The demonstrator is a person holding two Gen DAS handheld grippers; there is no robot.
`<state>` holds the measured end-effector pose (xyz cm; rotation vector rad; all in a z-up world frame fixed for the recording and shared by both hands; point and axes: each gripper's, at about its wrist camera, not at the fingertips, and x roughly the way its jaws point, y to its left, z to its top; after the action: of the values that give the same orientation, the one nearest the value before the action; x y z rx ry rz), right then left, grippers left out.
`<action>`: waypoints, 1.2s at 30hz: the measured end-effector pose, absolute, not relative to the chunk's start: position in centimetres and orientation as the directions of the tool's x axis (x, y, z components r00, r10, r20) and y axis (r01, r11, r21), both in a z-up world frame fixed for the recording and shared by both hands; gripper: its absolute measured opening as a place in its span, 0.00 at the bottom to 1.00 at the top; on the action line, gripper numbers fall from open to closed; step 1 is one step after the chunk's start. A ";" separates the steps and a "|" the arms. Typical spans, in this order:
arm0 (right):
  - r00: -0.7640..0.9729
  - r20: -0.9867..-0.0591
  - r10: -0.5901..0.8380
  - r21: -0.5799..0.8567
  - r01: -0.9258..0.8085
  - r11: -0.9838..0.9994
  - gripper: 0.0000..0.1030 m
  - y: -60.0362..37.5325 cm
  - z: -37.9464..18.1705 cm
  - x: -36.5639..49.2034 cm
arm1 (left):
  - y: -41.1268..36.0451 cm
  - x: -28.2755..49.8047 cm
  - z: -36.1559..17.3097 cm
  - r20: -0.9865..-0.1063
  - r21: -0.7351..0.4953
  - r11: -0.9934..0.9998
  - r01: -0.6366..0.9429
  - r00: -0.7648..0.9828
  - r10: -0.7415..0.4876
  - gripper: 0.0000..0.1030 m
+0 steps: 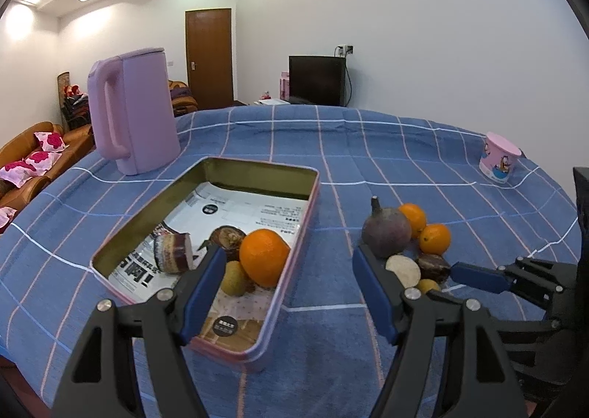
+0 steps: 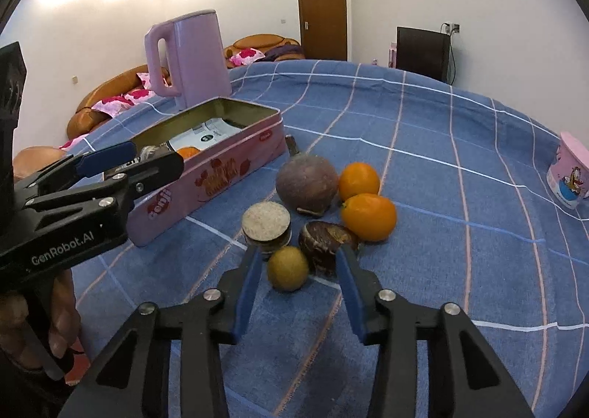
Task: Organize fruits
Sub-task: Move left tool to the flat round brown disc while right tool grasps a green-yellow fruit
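Your right gripper (image 2: 297,278) had its fingers part-open around the small yellow fruit (image 2: 287,269), untouched; closing off-centre could have rolled it away.

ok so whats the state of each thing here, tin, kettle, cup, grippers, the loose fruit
tin: open, no lid on it, an orange and other pieces inside
kettle: upright, lid shut
cup: upright on the cloth, tilted in the fisheye view
left gripper: open, nothing between the fingers
right gripper: open, small yellow-green fruit between the fingers, pads not touching it
two loose oranges: on the cloth, outside the tin
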<state>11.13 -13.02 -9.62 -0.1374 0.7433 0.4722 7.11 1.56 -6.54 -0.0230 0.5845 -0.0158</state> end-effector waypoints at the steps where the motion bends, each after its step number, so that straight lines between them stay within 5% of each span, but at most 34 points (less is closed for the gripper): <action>1: 0.633 -0.682 0.366 0.046 -0.463 0.885 0.40 -12.9 -9.7 11.2 | 1.4 7.1 -6.6 -0.553 -0.025 1.000 0.016 0.833 -0.028 0.72; 13: 0.566 -0.724 0.394 0.125 -0.454 0.882 0.39 -12.6 -10.8 12.5 | 0.4 7.2 -6.7 -0.567 -0.012 0.998 0.060 0.822 -0.056 0.72; 18: 0.553 -0.720 0.420 0.171 -0.445 0.879 0.27 -13.3 -10.9 12.9 | -0.8 7.4 -7.2 -0.580 -0.008 0.995 0.096 0.810 -0.082 0.72; 31: 0.693 -0.657 0.299 0.092 -0.319 0.943 0.27 -17.6 -9.2 11.7 | -4.1 8.4 -7.4 -0.619 0.002 0.977 0.213 0.768 -0.166 0.72; 36: 0.691 -0.656 0.303 0.109 -0.310 0.945 0.27 -18.1 -9.4 11.9 | -4.8 9.5 -8.2 -0.666 -0.004 0.974 0.227 0.726 -0.172 0.61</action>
<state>11.90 -18.14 -9.36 -0.0100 0.7314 0.3420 9.51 -4.75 -8.22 0.0794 0.7255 -0.2204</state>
